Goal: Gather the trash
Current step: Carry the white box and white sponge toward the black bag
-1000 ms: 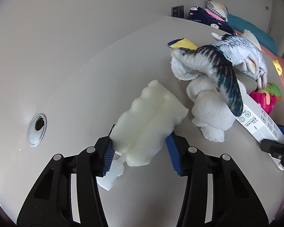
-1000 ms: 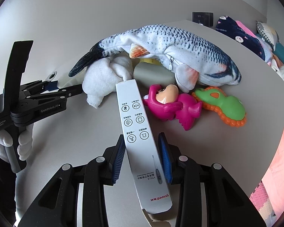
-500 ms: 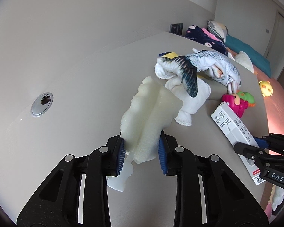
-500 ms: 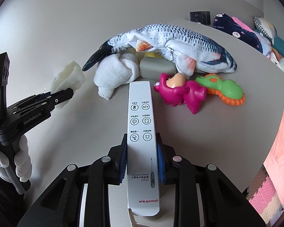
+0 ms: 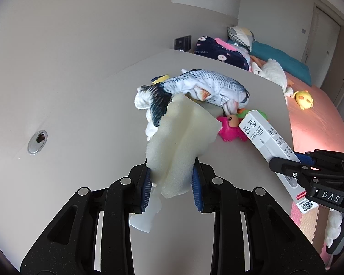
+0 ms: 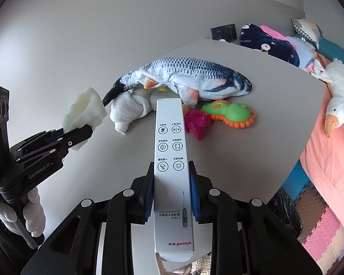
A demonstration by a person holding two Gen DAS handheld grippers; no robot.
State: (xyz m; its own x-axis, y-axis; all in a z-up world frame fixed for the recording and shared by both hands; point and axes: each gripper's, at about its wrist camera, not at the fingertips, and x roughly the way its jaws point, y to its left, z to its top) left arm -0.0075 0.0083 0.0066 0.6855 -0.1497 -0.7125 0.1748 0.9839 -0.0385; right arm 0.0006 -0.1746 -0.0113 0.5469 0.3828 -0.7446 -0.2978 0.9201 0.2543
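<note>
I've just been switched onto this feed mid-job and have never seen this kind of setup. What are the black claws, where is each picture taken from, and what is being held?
There is no robot arm. A person holds a two-finger gripper in each hand, and each carries a wide-angle camera looking along its fingers.

One view is from the left gripper; it is shut on a piece of pale foam. The other view is from the right gripper, shut on a long white thermometer box. Each gripper shows at the side of the other's view; a white-gloved hand holds the left one.

On the grey table lie a plush fish, a white cloth, a pink toy and a green and orange toy. A bed with more soft toys stands beyond.
</note>
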